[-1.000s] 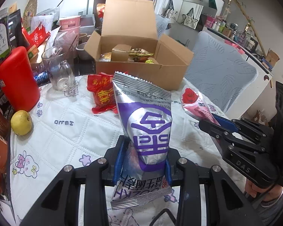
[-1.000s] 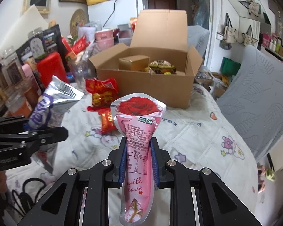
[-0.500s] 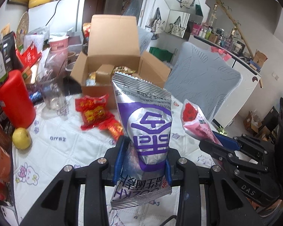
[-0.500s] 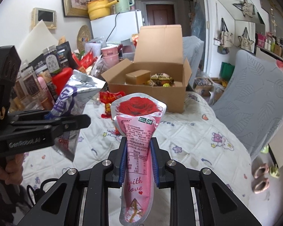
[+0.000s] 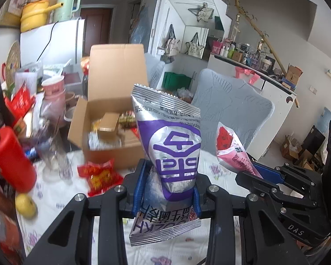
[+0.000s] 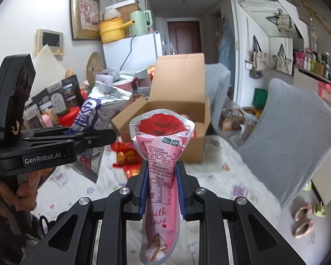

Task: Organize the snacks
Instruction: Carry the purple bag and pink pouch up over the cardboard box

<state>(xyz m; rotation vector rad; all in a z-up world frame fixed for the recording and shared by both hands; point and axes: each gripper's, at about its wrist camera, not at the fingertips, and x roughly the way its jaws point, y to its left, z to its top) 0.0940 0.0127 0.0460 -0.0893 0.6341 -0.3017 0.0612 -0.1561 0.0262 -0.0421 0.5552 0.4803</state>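
My left gripper is shut on a silver and purple snack bag and holds it upright, high above the table. My right gripper is shut on a pink rose-print pouch, also held high. Each shows in the other's view: the pink pouch at the right, the silver bag at the left. An open cardboard box with snacks inside stands on the table ahead. Red snack packets lie in front of it.
A red container, a glass jug and a yellow fruit stand at the left among clutter. A grey chair is at the right of the quilted tablecloth.
Both grippers have risen and pulled back from the table with their snacks. The box and table now look lower and farther away.
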